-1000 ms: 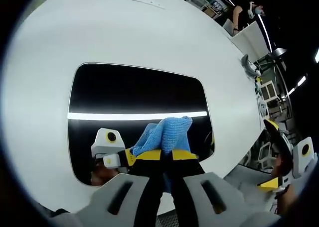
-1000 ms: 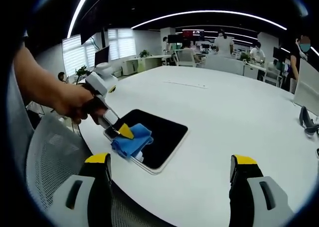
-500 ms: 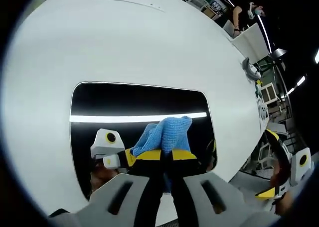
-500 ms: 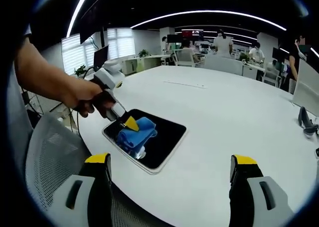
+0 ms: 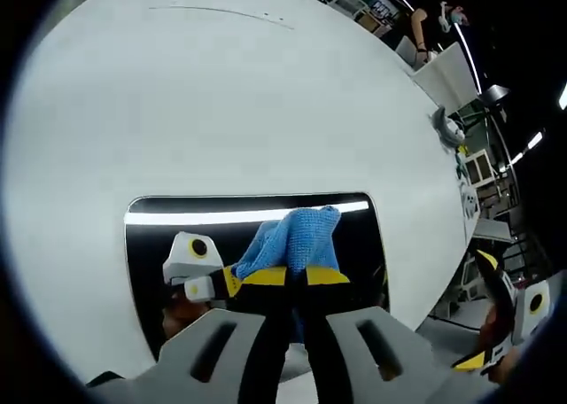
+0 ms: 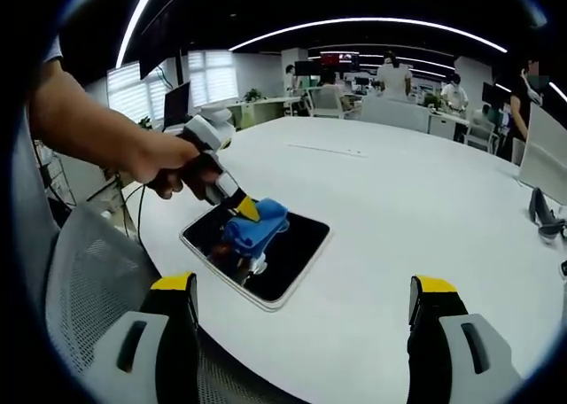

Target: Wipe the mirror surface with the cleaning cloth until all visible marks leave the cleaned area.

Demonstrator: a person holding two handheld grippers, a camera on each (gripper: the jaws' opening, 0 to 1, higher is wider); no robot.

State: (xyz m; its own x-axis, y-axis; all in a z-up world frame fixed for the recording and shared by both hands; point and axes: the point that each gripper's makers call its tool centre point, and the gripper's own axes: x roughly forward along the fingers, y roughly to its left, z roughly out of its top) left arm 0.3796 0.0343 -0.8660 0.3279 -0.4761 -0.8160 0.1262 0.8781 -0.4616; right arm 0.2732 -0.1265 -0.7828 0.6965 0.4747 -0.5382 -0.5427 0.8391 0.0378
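In the right gripper view, the right claw [image 6: 301,302] hangs spread wide, holding nothing, above the near edge of the white surface [image 6: 425,209]. Beyond it the dark mirror [image 6: 292,249] lies flat, its long axis running diagonally. The left claw [image 5: 292,275] is clenched on the blue cloth [image 5: 297,236], pressing it onto the mirror [image 5: 177,222].

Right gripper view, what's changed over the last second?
The left gripper, shut on the blue cloth, has slid it across the mirror from the near edge toward the far side. The mirror has stayed put on the white table; the right gripper stays open.
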